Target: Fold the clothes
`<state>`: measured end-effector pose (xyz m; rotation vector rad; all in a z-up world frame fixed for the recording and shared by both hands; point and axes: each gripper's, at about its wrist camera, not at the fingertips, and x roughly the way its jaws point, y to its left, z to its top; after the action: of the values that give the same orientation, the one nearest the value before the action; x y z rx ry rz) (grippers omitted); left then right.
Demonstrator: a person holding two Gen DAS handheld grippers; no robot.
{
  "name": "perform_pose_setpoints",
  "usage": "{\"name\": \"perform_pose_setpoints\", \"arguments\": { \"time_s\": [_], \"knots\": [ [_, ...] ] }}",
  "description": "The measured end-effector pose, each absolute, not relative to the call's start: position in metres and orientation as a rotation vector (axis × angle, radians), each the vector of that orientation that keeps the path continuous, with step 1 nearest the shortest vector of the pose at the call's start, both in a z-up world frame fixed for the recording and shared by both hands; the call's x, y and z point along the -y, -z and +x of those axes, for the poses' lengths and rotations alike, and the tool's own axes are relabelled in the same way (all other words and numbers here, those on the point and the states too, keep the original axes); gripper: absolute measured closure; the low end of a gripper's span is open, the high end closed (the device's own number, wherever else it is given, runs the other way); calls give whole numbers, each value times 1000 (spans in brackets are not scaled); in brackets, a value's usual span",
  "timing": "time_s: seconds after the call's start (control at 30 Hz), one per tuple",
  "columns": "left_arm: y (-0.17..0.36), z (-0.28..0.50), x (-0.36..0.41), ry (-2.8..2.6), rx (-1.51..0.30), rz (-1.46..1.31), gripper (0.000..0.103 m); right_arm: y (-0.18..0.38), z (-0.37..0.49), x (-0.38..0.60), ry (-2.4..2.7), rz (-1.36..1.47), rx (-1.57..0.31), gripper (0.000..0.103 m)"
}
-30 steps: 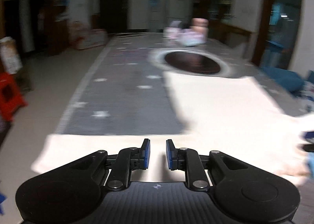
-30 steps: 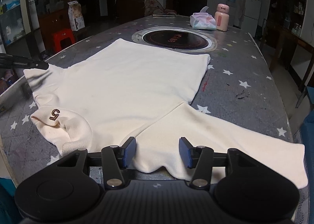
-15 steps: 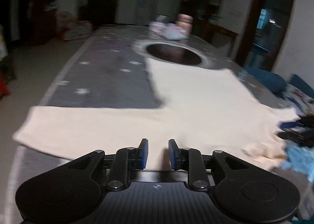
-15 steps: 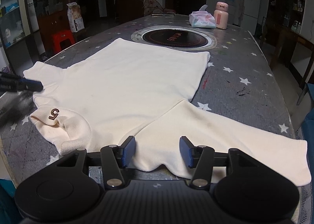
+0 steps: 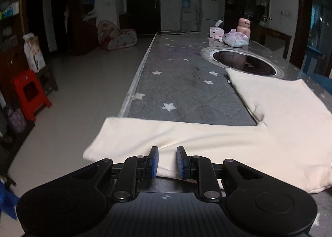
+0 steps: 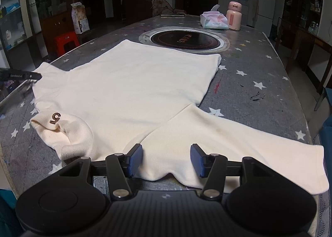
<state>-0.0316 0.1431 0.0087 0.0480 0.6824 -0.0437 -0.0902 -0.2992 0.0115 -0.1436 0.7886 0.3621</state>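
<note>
A cream long-sleeved top (image 6: 134, 87) lies flat on the grey star-patterned table (image 6: 259, 67). Its rolled collar, marked "5" (image 6: 55, 117), is at the near left. My right gripper (image 6: 166, 159) is open over the near edge where the right sleeve (image 6: 249, 143) meets the body, and the cloth lies below the gap. My left gripper (image 5: 167, 161) is open only narrowly. The near edge of the left sleeve (image 5: 166, 133) sits in that gap, with a crease running up from it. That sleeve's end hangs past the table's left edge. One left finger (image 6: 25, 75) shows by that sleeve.
A round black hob (image 6: 184, 39) is set into the table just beyond the top's hem. Behind it stand a tissue pack (image 6: 214, 21) and a pink bottle (image 6: 234, 16). A red stool (image 5: 29, 91) is on the floor to the left of the table's edge (image 5: 132, 89).
The left gripper has moved along the left sleeve and swung to the left, and the sleeve's edge now lies between its fingers. The right gripper has not moved.
</note>
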Motion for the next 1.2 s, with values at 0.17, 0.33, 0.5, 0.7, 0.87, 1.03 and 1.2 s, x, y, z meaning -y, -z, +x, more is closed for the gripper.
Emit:
{"name": "perform_pose_setpoints", "arguments": {
  "time_s": [0.17, 0.33, 0.5, 0.7, 0.87, 1.03, 1.2],
  "knots": [
    [-9, -30, -138, 50, -686, 84, 81, -12, -91, 299, -361, -146, -786, 50],
    [-13, -32, -136, 54, -698, 67, 72, -17, -93, 298, -362, -154, -777, 50],
    [-25, -31, -130, 68, -660, 63, 65, -25, -91, 311, -324, -133, -760, 50],
    [-18, -8, -154, -48, -712, 4, 67, -18, -85, 337, -228, -79, -789, 50],
    [-13, 3, -170, -84, -724, -16, 66, -12, -84, 344, -212, -68, -803, 50],
    [-11, 14, -176, -117, -712, -3, 64, -12, -84, 343, -212, -75, -804, 49],
    [-13, 17, -165, -138, -712, 64, 65, -15, -85, 347, -199, -70, -797, 50]
  ]
}}
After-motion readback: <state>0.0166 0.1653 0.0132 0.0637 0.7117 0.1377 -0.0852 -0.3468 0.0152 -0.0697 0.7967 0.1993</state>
